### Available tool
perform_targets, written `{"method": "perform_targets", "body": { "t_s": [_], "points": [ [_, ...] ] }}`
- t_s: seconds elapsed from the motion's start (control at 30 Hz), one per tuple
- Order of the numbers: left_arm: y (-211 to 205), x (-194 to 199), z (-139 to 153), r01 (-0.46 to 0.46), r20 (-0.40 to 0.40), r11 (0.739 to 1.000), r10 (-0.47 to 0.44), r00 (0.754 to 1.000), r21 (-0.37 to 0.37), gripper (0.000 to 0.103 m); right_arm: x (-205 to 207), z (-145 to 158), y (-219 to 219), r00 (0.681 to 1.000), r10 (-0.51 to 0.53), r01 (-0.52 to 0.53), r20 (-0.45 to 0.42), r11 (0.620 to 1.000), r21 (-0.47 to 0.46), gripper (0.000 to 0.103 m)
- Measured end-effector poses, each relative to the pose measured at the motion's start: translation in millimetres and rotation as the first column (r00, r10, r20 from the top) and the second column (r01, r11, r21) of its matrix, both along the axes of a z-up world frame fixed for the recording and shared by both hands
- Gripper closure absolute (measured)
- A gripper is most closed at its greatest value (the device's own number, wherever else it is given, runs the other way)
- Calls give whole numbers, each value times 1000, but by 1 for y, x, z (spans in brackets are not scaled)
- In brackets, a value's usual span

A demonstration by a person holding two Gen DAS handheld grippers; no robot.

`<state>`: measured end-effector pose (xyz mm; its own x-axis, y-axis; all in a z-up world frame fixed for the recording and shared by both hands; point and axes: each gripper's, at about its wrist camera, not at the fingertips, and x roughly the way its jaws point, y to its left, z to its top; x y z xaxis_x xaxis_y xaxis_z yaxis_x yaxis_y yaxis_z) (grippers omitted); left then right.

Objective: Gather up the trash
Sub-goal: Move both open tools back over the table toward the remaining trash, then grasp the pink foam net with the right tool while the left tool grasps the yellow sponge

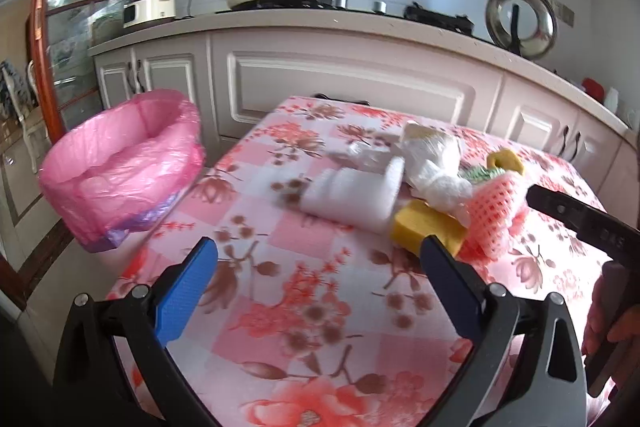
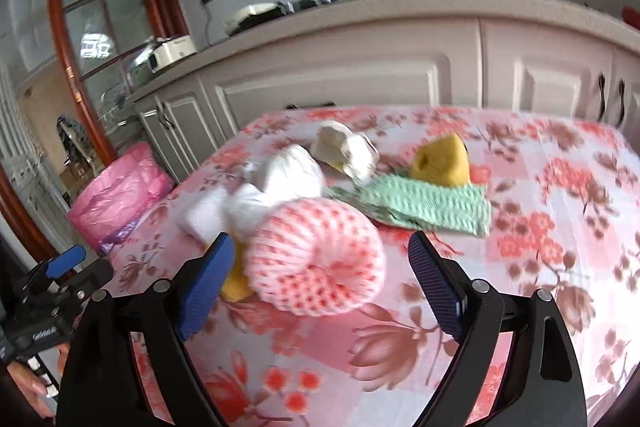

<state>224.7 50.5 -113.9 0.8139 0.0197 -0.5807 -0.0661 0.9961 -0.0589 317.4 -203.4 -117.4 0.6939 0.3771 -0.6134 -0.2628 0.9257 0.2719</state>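
A heap of trash lies on the floral table [image 1: 320, 307]: a white foam sheet roll [image 1: 352, 197], a crumpled white plastic bag [image 1: 432, 163], a yellow sponge [image 1: 428, 229], a pink foam fruit net [image 1: 496, 211] and a second yellow sponge [image 1: 506, 161]. My left gripper [image 1: 318, 263] is open and empty, short of the pile. My right gripper [image 2: 320, 259] is open, its blue fingers on either side of the pink net [image 2: 316, 259]. Behind it lie a green knitted cloth [image 2: 424, 205], a yellow sponge [image 2: 442, 161] and white scraps [image 2: 344, 149].
A bin lined with a pink bag [image 1: 120, 167] stands on the floor left of the table; it also shows in the right wrist view [image 2: 116, 191]. White kitchen cabinets [image 1: 352, 83] run behind the table. The right gripper's body [image 1: 580, 223] enters from the right.
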Motion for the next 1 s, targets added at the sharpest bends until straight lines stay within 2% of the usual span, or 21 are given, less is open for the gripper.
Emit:
{"method": "perform_targets", "body": {
  "t_s": [0.3,0.33,0.37,0.47,0.57,0.83,1.0],
  "points": [
    [-23,22,-12,50,-44,999,-49,998,14,5,19,-30,16,996,50,-49,-74,999,11,21],
    [-26,23,-14,58,-47,998,-57,997,17,5,21,-30,17,995,57,-56,-79,998,21,31],
    [-30,25,-15,64,-49,998,-63,997,23,5,21,-30,18,996,57,-55,-75,998,25,37],
    [-36,29,-17,76,-55,997,-75,996,31,5,18,-24,15,997,57,-56,-51,998,14,48],
    [-42,36,-19,85,-61,996,-83,995,23,5,10,-16,4,999,37,-37,-19,999,2,53],
    [-76,64,-28,109,-81,994,-109,991,4,6,-13,-3,-42,999,-43,43,10,999,30,54],
    [-91,89,-40,86,-144,996,-83,986,11,16,-23,1,-59,998,-60,59,23,997,50,54]
  ]
}}
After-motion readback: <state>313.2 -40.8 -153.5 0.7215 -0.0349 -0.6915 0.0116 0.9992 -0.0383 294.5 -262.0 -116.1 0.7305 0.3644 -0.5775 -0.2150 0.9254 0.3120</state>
